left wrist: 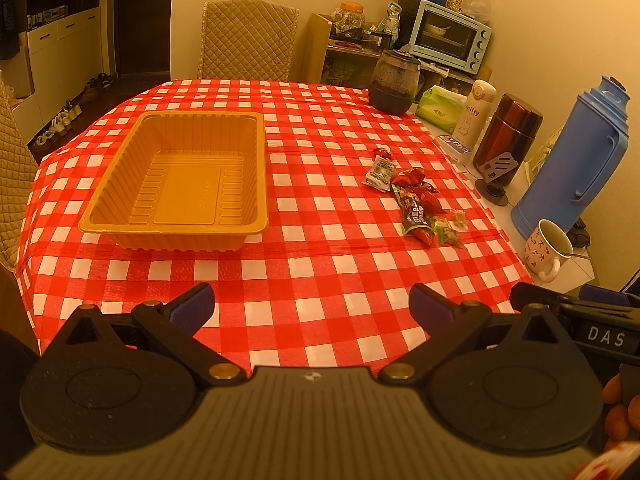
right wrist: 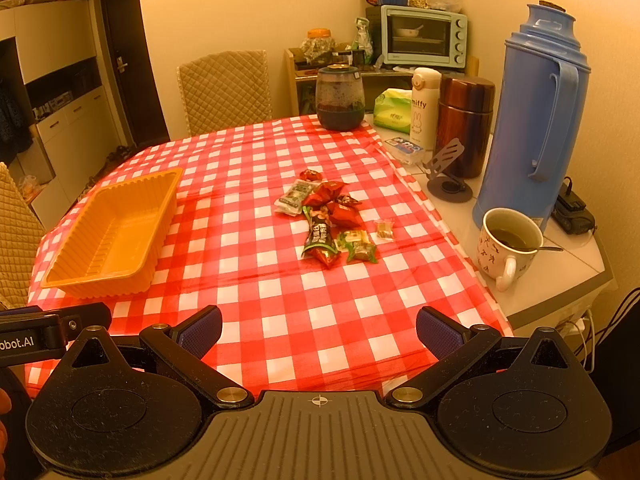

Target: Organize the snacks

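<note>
- We saw the yellow tray sitting on the left part of the checked surface, with nothing inside it; its ribbed floor and walls were bare.
- The snacks lay in a loose pile on the cloth to the right of the tray, well apart from it: red-wrapped pieces, a long dark bar wrapper, a pale green-and-white packet at the far end, and small clear-wrapped candies at the near end.
- The mug at the right edge held a dark liquid and a spoon; the dark jar at the far end of the cloth looked partly filled, though we could not tell with what.
- Our left tongs were spread wide and held nothing, hovering over the near edge of the cloth; our right tongs were likewise spread and empty.
- The right wrist view showed the liquid in the mug and a black adapter behind the blue thermos; the left wrist view showed shoes lined along the floor at the far left.
- Each view caught the other tool at its side edge.
- Along the right side stood a brown canister, a white Miffy bottle and a tissue pack.
- Beyond the surface stood a quilted chair and a blue toaster oven.
- Nothing lay between the pile and the tray but open cloth.
</note>
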The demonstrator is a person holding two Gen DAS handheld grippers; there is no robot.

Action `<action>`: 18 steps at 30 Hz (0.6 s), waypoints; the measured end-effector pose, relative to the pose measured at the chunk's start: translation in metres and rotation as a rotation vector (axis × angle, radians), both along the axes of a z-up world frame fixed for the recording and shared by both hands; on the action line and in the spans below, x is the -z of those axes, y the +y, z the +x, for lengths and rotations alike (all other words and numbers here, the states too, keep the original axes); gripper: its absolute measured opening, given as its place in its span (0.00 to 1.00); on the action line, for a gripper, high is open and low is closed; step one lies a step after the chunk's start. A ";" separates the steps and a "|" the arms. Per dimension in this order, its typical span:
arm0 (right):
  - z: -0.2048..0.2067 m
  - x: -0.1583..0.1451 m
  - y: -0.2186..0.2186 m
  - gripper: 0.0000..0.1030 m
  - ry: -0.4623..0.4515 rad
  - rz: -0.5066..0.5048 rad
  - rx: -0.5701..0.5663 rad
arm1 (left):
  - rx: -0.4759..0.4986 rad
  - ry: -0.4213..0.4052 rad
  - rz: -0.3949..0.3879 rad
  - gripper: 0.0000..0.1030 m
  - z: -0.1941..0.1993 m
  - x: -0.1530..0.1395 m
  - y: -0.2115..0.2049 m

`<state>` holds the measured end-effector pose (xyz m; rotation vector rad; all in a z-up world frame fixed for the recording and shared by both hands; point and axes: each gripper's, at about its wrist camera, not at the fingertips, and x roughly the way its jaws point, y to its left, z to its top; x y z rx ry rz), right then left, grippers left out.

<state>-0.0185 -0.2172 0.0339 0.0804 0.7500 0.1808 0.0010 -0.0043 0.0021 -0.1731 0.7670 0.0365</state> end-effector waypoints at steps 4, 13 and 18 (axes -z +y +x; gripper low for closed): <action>0.000 0.000 0.000 0.99 0.000 -0.001 0.000 | 0.001 0.000 -0.002 1.00 0.000 0.000 0.000; 0.000 0.000 -0.003 0.99 -0.011 0.008 0.011 | 0.001 -0.001 -0.004 1.00 0.000 0.000 0.000; 0.003 0.001 -0.015 0.99 -0.040 0.029 0.048 | 0.014 -0.007 -0.005 0.99 0.008 -0.002 -0.004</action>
